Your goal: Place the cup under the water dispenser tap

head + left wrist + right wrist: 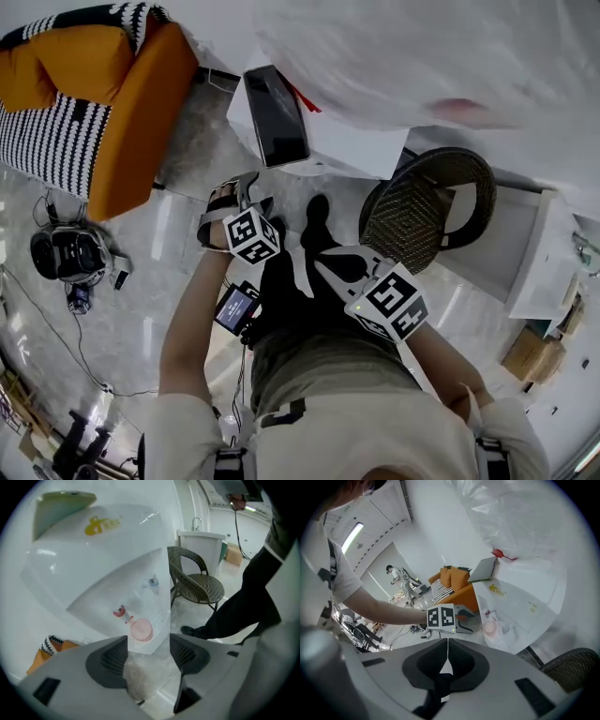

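Cup [141, 630]: pink, stood on the water dispenser [103, 569] tray under the red tap [121, 612] — just ahead of the left tongs, clear of them.
Left tongs [147, 651]: jaws wide apart, empty.
Right tongs [447, 648]: jaws closed together, empty — farther back.

Left gripper [147, 651]: jaws are standing apart, holding nothing.
Cup [141, 630]: is sitting just ahead of the jaws, beneath the red tap [122, 612].
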The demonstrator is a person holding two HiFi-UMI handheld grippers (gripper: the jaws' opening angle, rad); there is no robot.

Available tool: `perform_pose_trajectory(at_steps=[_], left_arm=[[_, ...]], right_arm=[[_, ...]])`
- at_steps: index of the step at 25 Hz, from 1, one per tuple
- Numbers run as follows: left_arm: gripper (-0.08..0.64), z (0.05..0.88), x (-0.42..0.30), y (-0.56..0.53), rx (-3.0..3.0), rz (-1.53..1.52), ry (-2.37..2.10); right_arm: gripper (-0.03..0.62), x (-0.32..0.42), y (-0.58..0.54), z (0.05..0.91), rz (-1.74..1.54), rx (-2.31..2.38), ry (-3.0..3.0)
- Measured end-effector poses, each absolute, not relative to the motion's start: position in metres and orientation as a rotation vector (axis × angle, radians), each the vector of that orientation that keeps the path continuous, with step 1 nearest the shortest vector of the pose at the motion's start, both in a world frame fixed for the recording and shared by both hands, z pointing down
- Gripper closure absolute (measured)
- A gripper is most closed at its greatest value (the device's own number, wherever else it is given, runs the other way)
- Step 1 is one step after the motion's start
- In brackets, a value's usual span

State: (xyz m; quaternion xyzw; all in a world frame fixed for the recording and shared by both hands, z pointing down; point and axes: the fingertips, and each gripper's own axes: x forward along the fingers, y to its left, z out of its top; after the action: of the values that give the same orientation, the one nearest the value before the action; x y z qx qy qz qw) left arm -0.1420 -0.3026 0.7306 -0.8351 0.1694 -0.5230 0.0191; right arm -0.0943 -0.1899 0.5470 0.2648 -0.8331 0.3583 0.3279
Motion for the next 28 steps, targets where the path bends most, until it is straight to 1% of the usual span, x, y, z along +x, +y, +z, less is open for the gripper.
perform_pose_trajectory(at_steps=[10, 14, 24, 25, 28], left_arm=[[0.249, 0.655, -0.178, -0.303, -2.697, -1.575, 0.609], [0.249, 0.620, -0.188, -0.305, -2.774, -1.495, 0.736], [0.250, 0.581, -0.216, -0.287, -2.958, -1.482, 0.901], [0.265, 0.577, -0.216, -0.286, -2.991, -1.468, 0.913], [0.427, 0.560, -0.219, -0.286, -3.046, -1.405, 0.974]], right_arm=[[0.565, -0.124, -0.202, 0.515, 0.907, 0.662, -2.252], [0.565, -0.139, -0.206, 0.504, 0.892, 0.652, -2.262], [0.565, -0.146, -0.212, 0.502, 0.869, 0.643, -2.190], [0.565, -0.145, -0.212, 0.501, 0.867, 0.647, -2.185], [0.565, -0.143, -0.210, 0.497, 0.867, 0.664, -2.172]])
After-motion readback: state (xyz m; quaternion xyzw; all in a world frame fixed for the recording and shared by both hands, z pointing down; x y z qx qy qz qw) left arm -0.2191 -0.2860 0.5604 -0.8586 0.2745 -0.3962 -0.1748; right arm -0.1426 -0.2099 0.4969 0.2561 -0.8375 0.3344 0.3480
